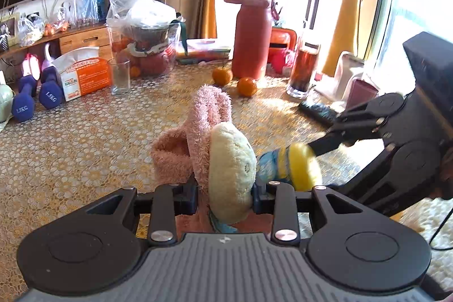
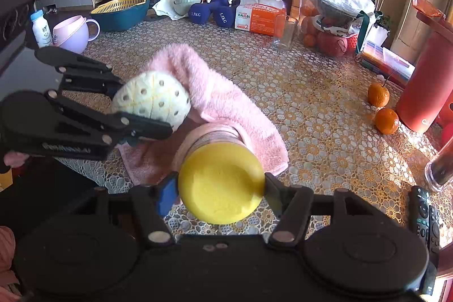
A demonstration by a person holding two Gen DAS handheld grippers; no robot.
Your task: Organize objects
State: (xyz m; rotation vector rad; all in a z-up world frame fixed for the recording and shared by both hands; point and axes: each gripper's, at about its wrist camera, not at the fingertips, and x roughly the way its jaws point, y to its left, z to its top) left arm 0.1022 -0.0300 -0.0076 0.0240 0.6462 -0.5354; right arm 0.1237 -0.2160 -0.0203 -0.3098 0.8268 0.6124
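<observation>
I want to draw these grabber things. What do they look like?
Each hand-held gripper is matte black. The left hand-held gripper has flat linkage bars with silver rivets, two round discs, blue finger pads and a ribbed grey body with a small white logo. The right hand-held gripper looks the same, with a thin black cable trailing off it in the left wrist view.

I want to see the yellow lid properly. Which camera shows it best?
The right wrist view: the yellow lid faces the camera, big and round, gripped in the right tool. The left wrist view shows the lid only edge-on and blurred, partly hidden behind the cream sponge.
</observation>
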